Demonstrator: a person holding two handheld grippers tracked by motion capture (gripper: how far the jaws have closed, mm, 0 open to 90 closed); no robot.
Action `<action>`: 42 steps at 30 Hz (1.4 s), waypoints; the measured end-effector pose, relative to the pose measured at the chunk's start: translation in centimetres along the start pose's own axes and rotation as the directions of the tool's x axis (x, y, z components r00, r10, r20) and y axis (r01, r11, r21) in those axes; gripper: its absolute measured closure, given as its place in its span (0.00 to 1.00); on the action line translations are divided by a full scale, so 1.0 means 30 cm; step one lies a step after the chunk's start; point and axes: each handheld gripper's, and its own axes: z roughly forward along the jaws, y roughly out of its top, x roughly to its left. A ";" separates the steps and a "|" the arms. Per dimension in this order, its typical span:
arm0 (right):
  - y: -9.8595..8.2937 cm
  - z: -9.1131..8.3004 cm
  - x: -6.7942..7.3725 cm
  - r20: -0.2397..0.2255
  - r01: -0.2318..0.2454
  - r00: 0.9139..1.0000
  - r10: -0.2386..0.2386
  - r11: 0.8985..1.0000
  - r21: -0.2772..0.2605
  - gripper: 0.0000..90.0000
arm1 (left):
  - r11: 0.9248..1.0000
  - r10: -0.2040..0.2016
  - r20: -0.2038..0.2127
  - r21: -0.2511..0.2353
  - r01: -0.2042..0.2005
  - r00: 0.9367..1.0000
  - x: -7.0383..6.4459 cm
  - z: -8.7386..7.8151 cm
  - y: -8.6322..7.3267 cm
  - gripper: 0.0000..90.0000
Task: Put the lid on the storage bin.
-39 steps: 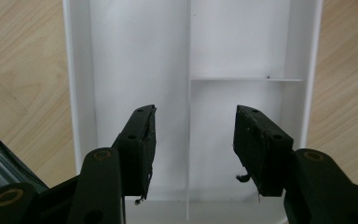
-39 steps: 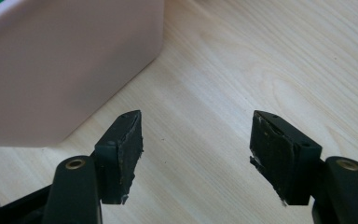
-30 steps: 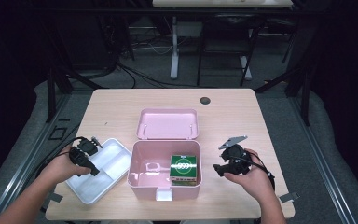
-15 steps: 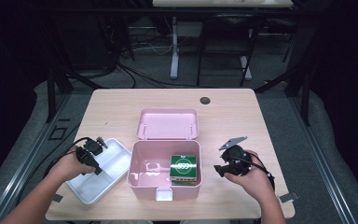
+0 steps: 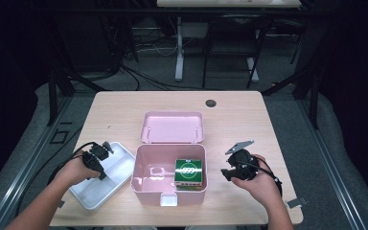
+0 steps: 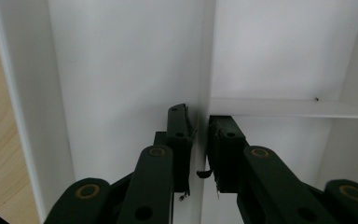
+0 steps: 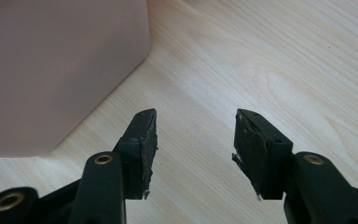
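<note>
An open pink box (image 5: 168,191) stands at the table's front middle, its lid (image 5: 172,127) lying back flat. Inside, at its right, lies a green packet (image 5: 190,173). A white divided tray (image 5: 93,191) lies to the left of the box. My left gripper (image 5: 100,162) reaches down into the tray. In the left gripper view its jaws (image 6: 199,126) are pinched on the tray's thin upright divider (image 6: 206,56). My right gripper (image 5: 227,173) rests open to the right of the box. Nothing lies between its jaws (image 7: 195,126), which sit above bare wood beside the pink box wall (image 7: 51,60).
The wooden table (image 5: 124,115) has a dark round cable hole (image 5: 211,103) at the back right. A cross wall (image 6: 284,107) splits the tray into compartments. Cables trail from both grippers off the front edge.
My left hand has shifted slightly right and down into the tray. The right hand, the box and the packet have stayed put.
</note>
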 end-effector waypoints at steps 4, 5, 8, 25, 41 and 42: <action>0.002 0.000 0.003 0.000 0.010 1.000 -0.010 1.000 0.018 0.55 | 1.000 0.007 0.007 0.014 -0.007 1.000 -0.001 0.002 0.008 0.94; 0.002 0.000 0.004 0.000 0.011 1.000 -0.011 1.000 0.020 0.55 | 1.000 0.005 0.015 0.016 -0.006 1.000 -0.001 0.001 0.009 0.96; 0.002 0.001 0.004 0.000 0.013 1.000 -0.013 1.000 0.019 0.55 | 1.000 0.008 0.017 0.021 -0.008 1.000 -0.001 -0.003 0.011 0.98; 0.002 0.001 0.008 -0.019 0.010 1.000 -0.010 1.000 0.001 0.55 | 1.000 -0.001 0.024 0.020 0.000 1.000 0.011 -0.046 0.002 0.99; 0.002 0.001 0.008 -0.021 0.013 1.000 -0.013 1.000 0.016 0.55 | 1.000 0.005 0.009 0.001 -0.005 1.000 0.025 -0.170 -0.028 0.99; 0.001 0.000 0.007 -0.022 0.013 1.000 -0.013 1.000 0.016 0.55 | 1.000 0.009 0.009 -0.003 -0.009 1.000 0.025 -0.179 -0.028 0.99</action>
